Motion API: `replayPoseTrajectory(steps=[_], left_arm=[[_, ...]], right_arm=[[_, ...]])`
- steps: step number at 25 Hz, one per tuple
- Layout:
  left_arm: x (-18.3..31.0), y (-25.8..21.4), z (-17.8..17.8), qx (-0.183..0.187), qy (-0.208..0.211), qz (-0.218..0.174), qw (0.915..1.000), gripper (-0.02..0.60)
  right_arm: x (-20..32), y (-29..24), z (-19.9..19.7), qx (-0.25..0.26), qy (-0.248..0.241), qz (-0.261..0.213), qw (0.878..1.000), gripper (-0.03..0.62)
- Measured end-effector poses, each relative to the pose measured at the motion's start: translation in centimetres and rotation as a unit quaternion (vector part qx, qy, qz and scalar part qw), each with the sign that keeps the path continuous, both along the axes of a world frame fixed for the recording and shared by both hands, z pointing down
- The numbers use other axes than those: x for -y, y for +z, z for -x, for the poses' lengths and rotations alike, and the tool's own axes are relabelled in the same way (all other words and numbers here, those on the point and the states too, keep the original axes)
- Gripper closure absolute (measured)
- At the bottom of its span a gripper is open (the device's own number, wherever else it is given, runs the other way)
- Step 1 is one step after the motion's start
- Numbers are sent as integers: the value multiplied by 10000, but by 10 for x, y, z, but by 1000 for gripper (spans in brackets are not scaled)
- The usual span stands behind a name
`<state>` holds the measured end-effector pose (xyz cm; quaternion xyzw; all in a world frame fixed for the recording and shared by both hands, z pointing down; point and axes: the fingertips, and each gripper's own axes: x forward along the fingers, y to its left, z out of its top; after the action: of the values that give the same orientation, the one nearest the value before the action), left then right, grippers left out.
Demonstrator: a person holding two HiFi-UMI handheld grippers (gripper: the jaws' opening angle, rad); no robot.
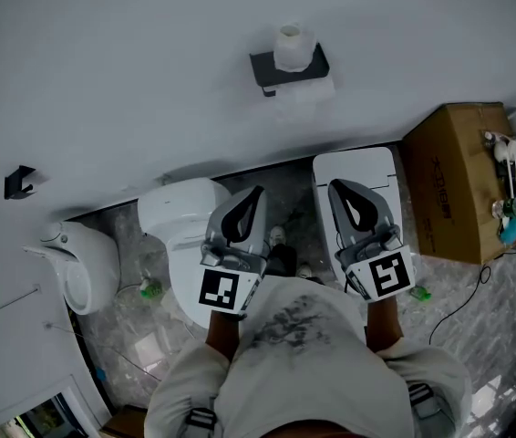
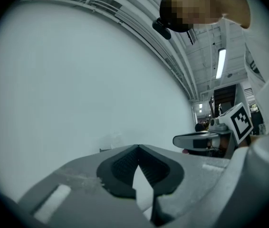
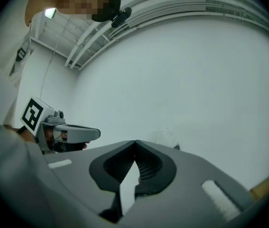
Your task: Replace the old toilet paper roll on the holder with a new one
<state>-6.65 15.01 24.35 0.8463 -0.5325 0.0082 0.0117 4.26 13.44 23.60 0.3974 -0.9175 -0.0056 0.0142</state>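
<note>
Toilet roll [image 1: 291, 47] on wall holder [image 1: 265, 67], upper centre, likely light, soft, crushable: pinch gently across its sides; left gripper [image 1: 256, 193] and right gripper [image 1: 336, 190] closed, empty.

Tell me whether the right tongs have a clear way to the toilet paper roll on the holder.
Probably yes: nothing stands between the right tongs and the toilet paper roll on its wall holder. They are shut, empty, and not yet near it.

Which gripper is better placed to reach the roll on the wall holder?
Left, probably: the left gripper lines up closer below the toilet paper roll; the right gripper sits further aside. Both jaws shut, empty.
</note>
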Motion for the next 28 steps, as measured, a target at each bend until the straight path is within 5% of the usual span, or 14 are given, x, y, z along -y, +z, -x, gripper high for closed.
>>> replayPoseTrajectory(steps=[28], left_arm=[[170, 2, 45, -129, 932, 194, 9954, 580]], right_arm=[[133, 3, 48, -269, 1005, 207, 9944, 592]])
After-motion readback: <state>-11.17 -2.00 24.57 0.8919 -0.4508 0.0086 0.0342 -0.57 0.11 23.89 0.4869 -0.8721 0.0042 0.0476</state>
